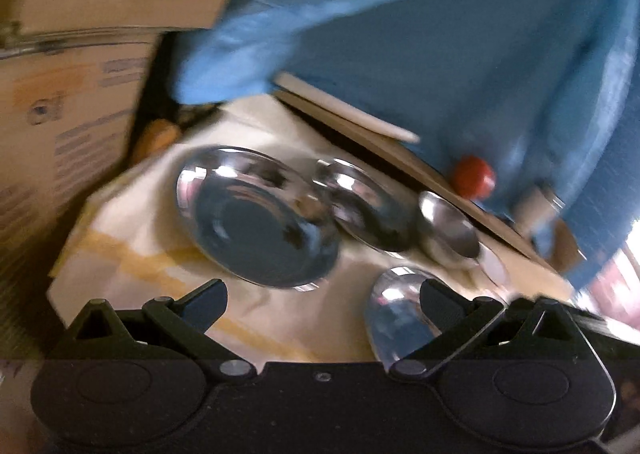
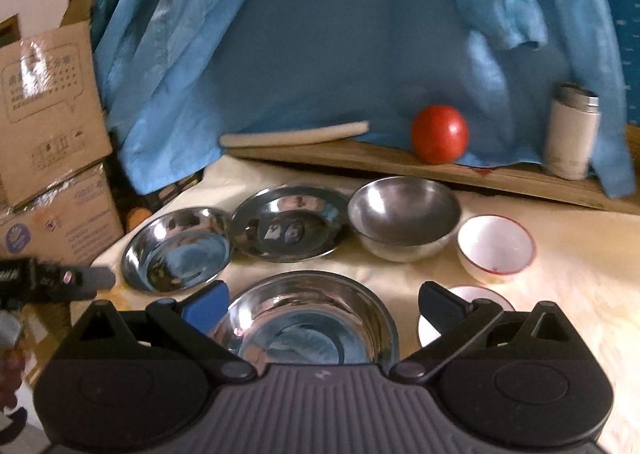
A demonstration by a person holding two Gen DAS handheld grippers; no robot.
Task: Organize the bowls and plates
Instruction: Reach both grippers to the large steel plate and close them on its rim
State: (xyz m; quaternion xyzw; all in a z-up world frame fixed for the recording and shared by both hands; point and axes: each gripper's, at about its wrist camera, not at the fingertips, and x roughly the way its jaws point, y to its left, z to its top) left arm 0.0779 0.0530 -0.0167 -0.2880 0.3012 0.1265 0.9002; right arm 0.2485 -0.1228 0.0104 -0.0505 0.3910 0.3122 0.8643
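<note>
Right gripper [image 2: 323,304]: fingers spread wide, nothing held; large steel bowl [image 2: 308,328] sits between them on the cream cloth [image 2: 560,294]. Beyond the tips: 2 steel plates [image 2: 178,254] [image 2: 290,224], steel bowl [image 2: 404,216], white bowl [image 2: 496,248]. Left gripper [image 1: 323,302]: fingers wide apart, empty; view blurred.

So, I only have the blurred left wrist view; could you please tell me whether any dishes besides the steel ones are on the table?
Observer: Yes, a white bowl with a red rim stands just right of the deep steel bowl in the right wrist view.
Operator: Thank you; is the right gripper holding anything?
Observer: No, the right gripper is open and empty, near the large steel bowl.
</note>
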